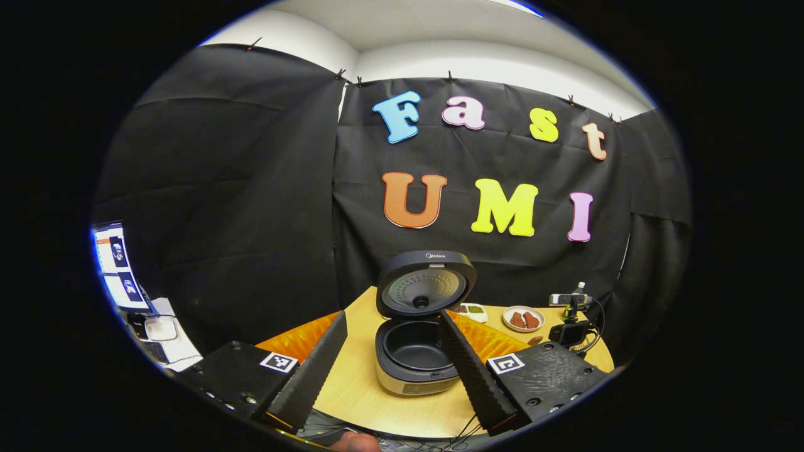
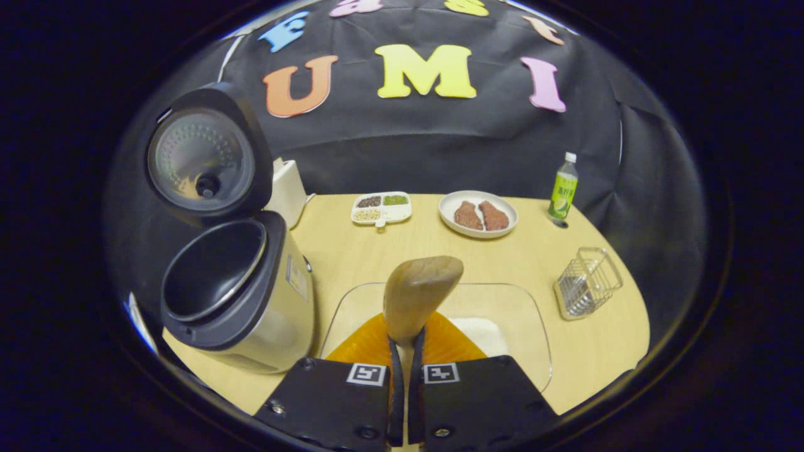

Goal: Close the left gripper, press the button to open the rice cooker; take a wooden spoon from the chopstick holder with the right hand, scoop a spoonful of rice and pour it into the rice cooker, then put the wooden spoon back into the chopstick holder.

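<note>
The rice cooker [image 2: 251,314] stands at the table's left with its lid [image 2: 201,157] up and its dark inner pot bare. My right gripper [image 2: 407,339] is shut on the handle of a wooden spoon [image 2: 418,292], whose bowl points away from me above a clear tray [image 2: 534,326] holding white rice [image 2: 483,336] on an orange base. The wire chopstick holder [image 2: 587,282] stands to the right of the tray. In the left gripper view my left gripper [image 1: 392,314] is open, held back from the open rice cooker [image 1: 414,370], which shows between its fingers.
At the back of the table are a sectioned dish of grains [image 2: 381,208], a plate with two brown pieces [image 2: 478,215] and a green-labelled bottle [image 2: 563,188]. A white object [image 2: 286,188] stands behind the cooker. A black camera on a stand [image 1: 570,329] sits at the table's right edge.
</note>
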A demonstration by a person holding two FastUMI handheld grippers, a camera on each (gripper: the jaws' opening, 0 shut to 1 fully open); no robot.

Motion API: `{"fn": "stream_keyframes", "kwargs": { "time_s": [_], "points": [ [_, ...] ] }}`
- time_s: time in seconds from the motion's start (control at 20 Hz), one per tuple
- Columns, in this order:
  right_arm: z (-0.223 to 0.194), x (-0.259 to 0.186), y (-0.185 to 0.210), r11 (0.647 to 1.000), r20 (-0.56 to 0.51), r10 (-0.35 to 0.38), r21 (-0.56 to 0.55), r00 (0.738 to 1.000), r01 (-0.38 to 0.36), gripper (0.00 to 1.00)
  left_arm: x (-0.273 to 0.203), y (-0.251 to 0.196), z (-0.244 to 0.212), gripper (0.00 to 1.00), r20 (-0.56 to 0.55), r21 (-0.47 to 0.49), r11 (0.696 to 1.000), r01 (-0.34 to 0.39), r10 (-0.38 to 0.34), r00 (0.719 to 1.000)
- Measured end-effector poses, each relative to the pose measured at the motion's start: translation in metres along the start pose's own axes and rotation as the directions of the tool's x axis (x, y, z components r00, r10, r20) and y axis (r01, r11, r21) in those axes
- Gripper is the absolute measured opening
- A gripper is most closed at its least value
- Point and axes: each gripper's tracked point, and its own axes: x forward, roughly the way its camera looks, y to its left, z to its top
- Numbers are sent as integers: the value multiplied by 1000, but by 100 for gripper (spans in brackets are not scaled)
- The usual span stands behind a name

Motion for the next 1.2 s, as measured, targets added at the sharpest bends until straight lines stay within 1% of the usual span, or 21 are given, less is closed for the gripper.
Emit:
{"fn": "stream_keyframes", "kwargs": {
  "time_s": [0.1, 0.2, 0.3, 0.35, 0.5, 0.6, 0.7, 0.8, 0.85, 1.0, 1.15, 1.2],
  "points": [
    [1, 0, -2, 992, -25, 42, 122, 999, -39, 8, 0, -1, -2, 95, -3, 4, 1000, -1, 1, 1000],
    [2, 4, -6, 975, -39, 79, 212, 996, -69, 8, -1, -4, -2, 95, -7, 5, 1000, 3, -3, 1000],
    [2, 4, -10, 948, -50, 127, 299, 991, -107, 8, 0, -10, -3, 95, -9, 5, 1000, 14, -14, 1000],
    [1, 5, -13, 928, -60, 151, 353, 987, -120, 8, 1, -13, -3, 95, -6, 5, 1000, 19, -19, 1000],
    [0, 10, -28, 845, -67, 209, 514, 976, -146, 8, 3, -21, 0, 95, -4, 1, 999, 33, -33, 999],
    [8, 9, -35, 779, -35, 258, 598, 965, -187, 8, 5, -28, 0, 95, -2, -2, 999, 38, -38, 999],
    [13, 8, -41, 711, -3, 302, 667, 953, -223, 8, 8, -31, -7, 95, -8, 16, 999, 34, -34, 999],
    [20, 4, -53, 659, 36, 320, 710, 947, -249, 8, 11, -33, -15, 94, -29, 30, 999, 24, -23, 999],
    [25, 2, -59, 642, 52, 322, 722, 945, -259, 8, 11, -37, -13, 95, -32, 28, 999, 23, -22, 999],
    [36, -8, -77, 613, 85, 329, 739, 941, -281, 8, 16, -46, -11, 95, -23, 16, 1000, 25, -25, 999],
    [54, -24, -89, 553, 142, 343, 768, 928, -322, 8, 23, -53, -10, 95, -28, 13, 1000, 25, -25, 999],
    [59, -28, -91, 540, 155, 348, 773, 925, -333, 10, 26, -52, -9, 95, -26, 14, 1000, 17, -17, 1000]
  ]
}}
